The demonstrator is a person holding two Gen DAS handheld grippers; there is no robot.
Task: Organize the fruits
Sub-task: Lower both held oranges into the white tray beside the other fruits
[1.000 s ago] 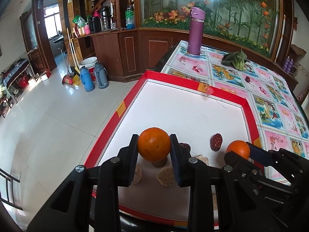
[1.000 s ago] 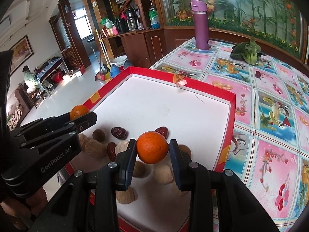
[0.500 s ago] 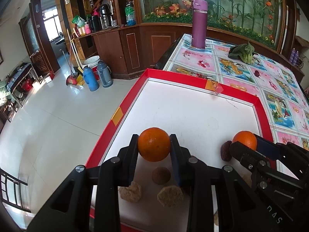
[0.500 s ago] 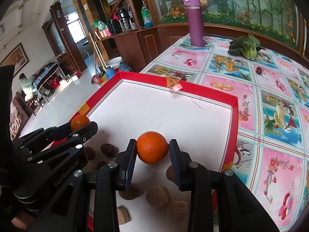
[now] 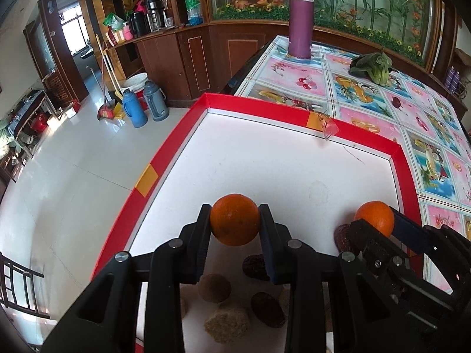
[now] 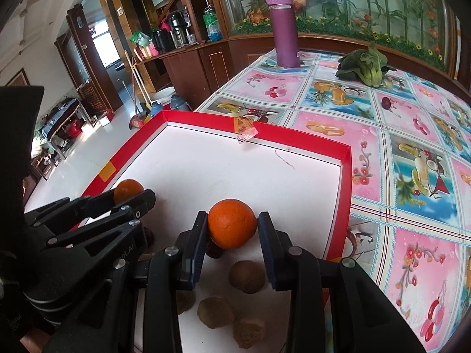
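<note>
While each wrist view shows both grippers, left gripper [image 5: 235,220] clamps an orange [image 5: 235,219] and right gripper [image 6: 231,225] clamps another orange [image 6: 231,223] above red-rimmed tray [image 5: 164,158]; only right view shows partial lettering "ot.AI" on left gripper

We see a bench [image 6: 412,135] under a fruit-print cloth, bearing a red-rimmed white tray [image 5: 182,141] at its near corner, a purple flask [image 5: 300,17] upright at the far end, a leafy green [image 5: 372,66] near it, and one small dark fruit [image 6: 386,103] alone.
</note>
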